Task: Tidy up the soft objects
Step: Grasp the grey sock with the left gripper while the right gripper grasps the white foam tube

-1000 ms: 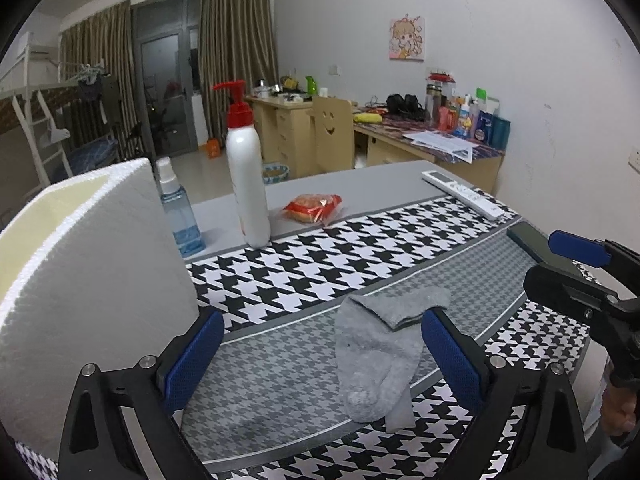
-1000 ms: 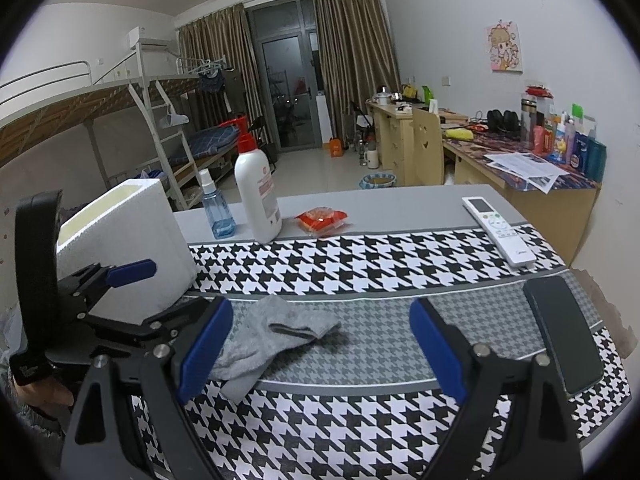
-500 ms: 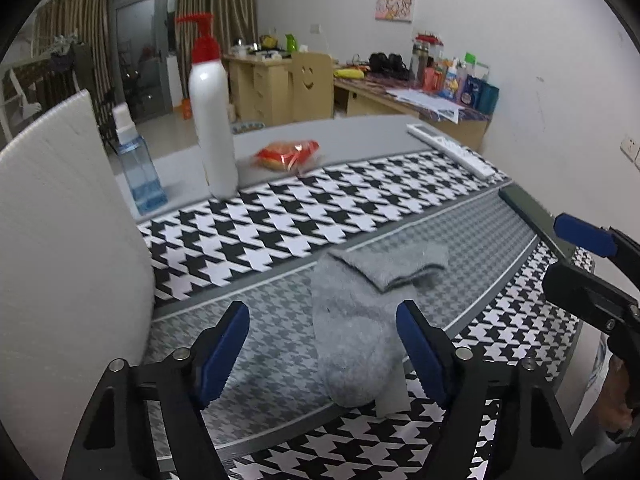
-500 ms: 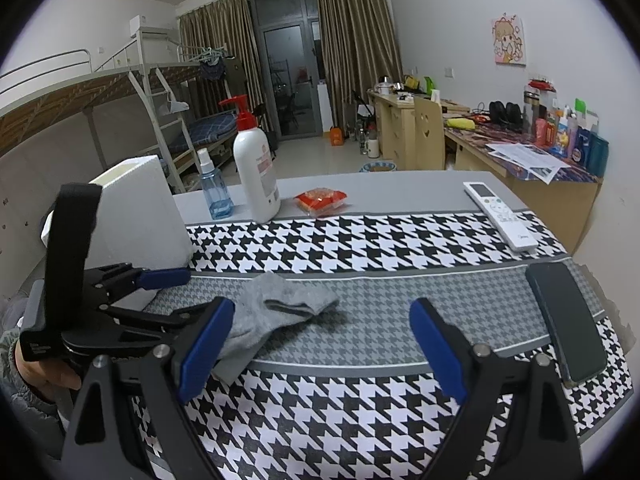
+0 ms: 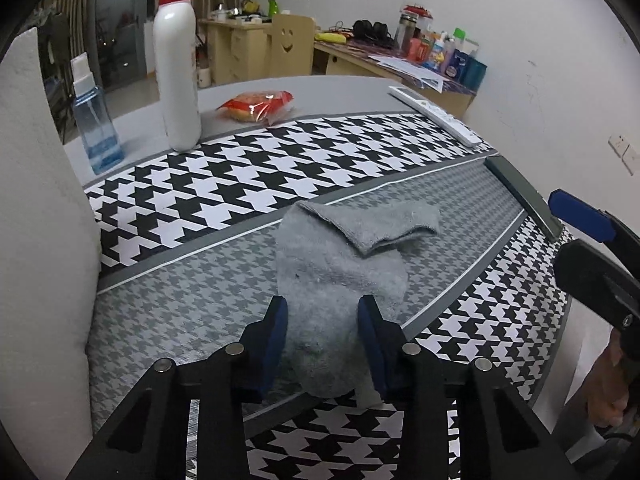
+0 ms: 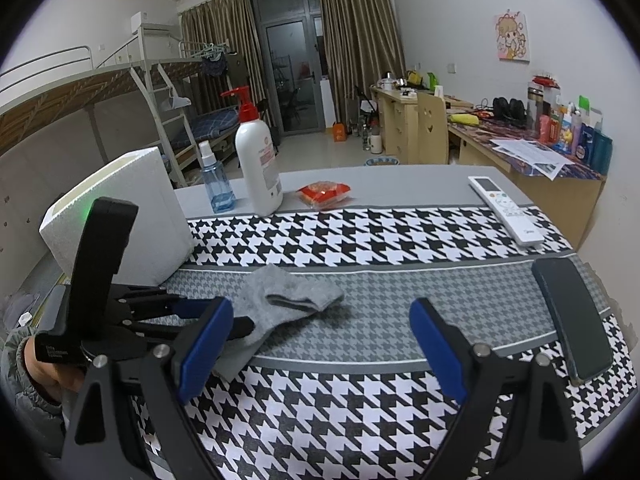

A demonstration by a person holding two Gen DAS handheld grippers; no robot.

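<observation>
My left gripper [image 5: 322, 322] has come down toward the cloth since a second ago, and its jaws have just been closing: they were spread wide of the sock [image 5: 340, 276] then, and now the blue pads [image 5: 276, 332] stand narrow, one at each side of the sock's near end. From the left wrist view I see the fabric bunched between them and both pads against it, so I read this as a grip on the sock.

The sock is grey and lies on the grey houndstooth band of the cloth [image 5: 192, 196], its far end folded back over itself. Its near end reaches the edge of the band, where the black-and-white pattern begins. From the right wrist view the sock [image 6: 280, 300] sits left of centre, with the left gripper [image 6: 224, 320] at its near end.

My right gripper [image 6: 320, 340] has hardly shifted. Its jaws are wide apart with nothing between them, hanging above the cloth near the table edge.

The white box [image 6: 120, 216] stands at the left, just beside the grey band. Behind it are the spray bottle [image 6: 216, 184], the pump bottle [image 6: 258, 164] and a red packet [image 6: 324, 194]. The remote [image 6: 506, 208] and the phone [image 6: 572, 316] lie at the right.
</observation>
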